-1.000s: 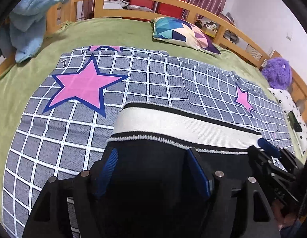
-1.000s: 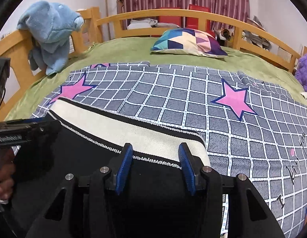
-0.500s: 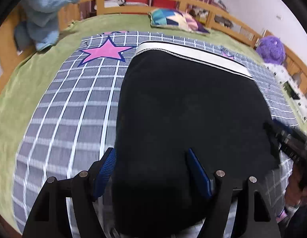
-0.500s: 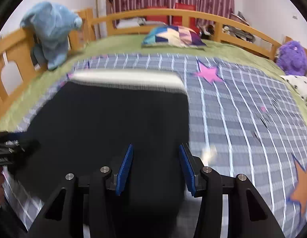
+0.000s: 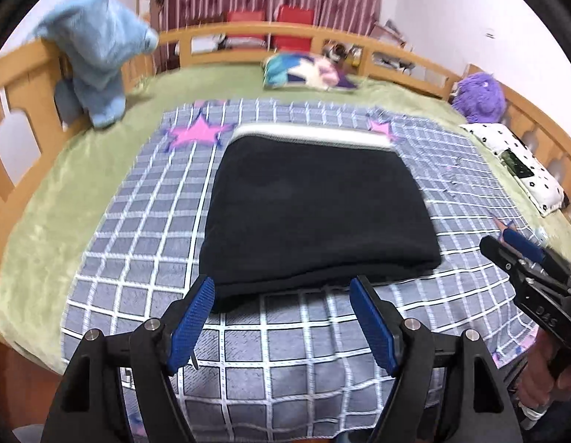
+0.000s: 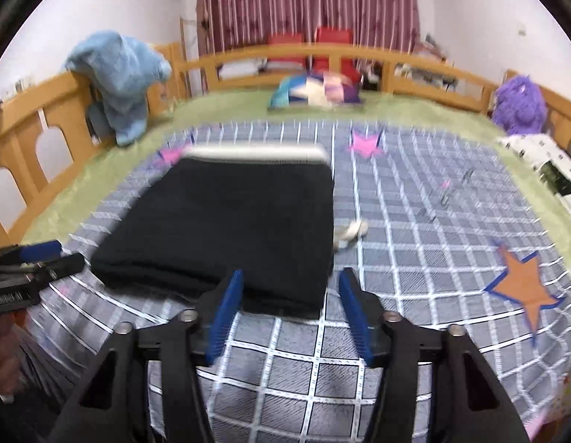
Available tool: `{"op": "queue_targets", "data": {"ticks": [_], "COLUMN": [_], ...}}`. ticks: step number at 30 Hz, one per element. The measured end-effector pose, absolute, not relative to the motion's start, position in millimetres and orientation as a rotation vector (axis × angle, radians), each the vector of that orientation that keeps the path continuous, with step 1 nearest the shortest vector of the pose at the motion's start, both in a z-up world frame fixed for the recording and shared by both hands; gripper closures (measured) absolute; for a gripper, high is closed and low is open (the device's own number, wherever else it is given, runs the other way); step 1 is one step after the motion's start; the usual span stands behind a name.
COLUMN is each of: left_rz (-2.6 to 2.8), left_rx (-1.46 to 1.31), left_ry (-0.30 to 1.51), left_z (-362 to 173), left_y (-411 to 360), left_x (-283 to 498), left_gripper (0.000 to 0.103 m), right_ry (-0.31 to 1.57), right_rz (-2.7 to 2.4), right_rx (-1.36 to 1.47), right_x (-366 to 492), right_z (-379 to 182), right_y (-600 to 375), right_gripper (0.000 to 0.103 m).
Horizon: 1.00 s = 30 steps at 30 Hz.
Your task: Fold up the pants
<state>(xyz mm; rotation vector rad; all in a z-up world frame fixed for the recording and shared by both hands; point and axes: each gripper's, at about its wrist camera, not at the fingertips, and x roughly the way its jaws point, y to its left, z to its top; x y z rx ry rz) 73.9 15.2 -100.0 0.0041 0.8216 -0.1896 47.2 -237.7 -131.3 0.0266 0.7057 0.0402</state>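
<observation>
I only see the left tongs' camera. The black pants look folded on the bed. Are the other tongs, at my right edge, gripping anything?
Observer: No. The right tongs are open and grip nothing, close to the near edge of the pants.
Visitor: Is anything sticking out of the pants?
Observer: Yes, a white cord pokes out on their right side and lies on the blanket.
Visitor: Does that blanket have only pink stars?
Observer: No, there is also an orange star with a blue outline, to the right of the tongs.
</observation>
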Motion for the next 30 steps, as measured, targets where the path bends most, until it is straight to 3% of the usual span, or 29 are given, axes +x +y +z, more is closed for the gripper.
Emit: {"op": "queue_targets", "data": {"ticks": [11, 30], "left_rz": [-0.205, -0.172], "left_rx": [-0.028, -0.029], "left_ry": [0.699, 0.662], "left_z": [-38.8, -30.7], "left_y": [2.4, 10.4], "left_x": [26.2, 6.0], "left_gripper": [0.02, 0.016], "right_ry": [0.602, 0.615], "right_rz": [-0.02, -0.06], "right_rx": [0.069, 0.019], "right_x": [-2.5, -9.6], "right_z": [-53.1, -47.5], "right_y": [-243.4, -228.1], "right_gripper": [0.009, 0.007]}}
